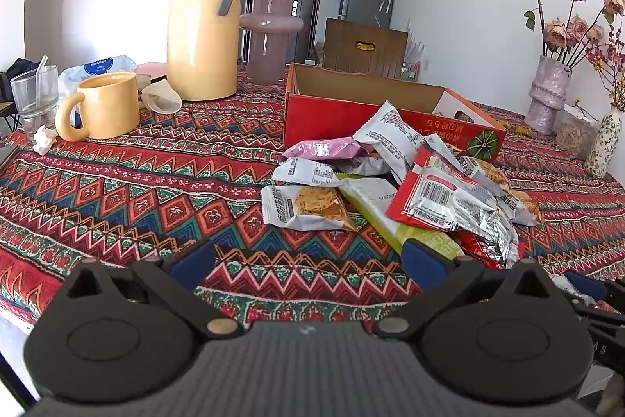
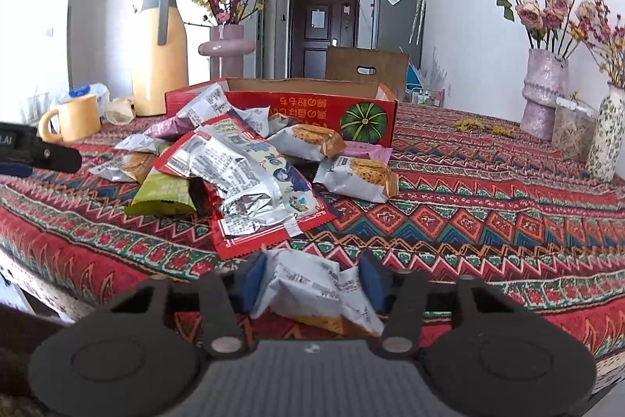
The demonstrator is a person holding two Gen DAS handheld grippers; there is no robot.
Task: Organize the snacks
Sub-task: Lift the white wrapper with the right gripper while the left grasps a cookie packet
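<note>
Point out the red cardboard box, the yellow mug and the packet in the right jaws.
red cardboard box [image 2: 273,106]: right wrist view, its red front wall.
yellow mug [image 1: 109,106]: left wrist view, its side.
white snack packet [image 2: 312,284]: right wrist view, its crumpled middle.

Patterned tablecloth [image 1: 156,182], crowded with things

Near the middle, a red cardboard box [image 2: 312,108] with a heap of snack packets [image 2: 234,163] spilled in front of it; off to one side a yellow mug [image 1: 105,104], a yellow thermos jug [image 1: 203,26], a glass [image 1: 33,92] and a pink vase [image 1: 269,34] (more vases [image 2: 543,88] along the far edge).
</note>
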